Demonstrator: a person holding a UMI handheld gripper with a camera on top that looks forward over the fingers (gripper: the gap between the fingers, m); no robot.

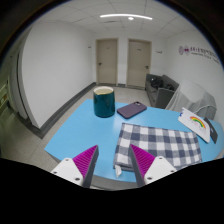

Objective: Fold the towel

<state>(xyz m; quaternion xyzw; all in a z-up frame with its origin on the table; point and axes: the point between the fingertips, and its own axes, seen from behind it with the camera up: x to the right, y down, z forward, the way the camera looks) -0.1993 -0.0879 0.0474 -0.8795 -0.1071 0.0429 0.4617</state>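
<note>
Jaws stand apart and hold nothing, the gripper (113, 165) hovering low over the near edge of the blue bench (80, 130). Just ahead, partly between the 2 pads, the checked towel (158, 143) lies flat. It looks light, soft and limp, so a near corner seems the best hold. Beyond it sit a teal cup (103, 101) and a dark phone (131, 109).

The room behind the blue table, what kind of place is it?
Probably an office or workroom, not a home. Two plain wooden doors stand in white walls, long ceiling strip lights glow overhead, and a grey storage bin sits beyond the light blue table. The tool hangs open over the checked towel.
</note>
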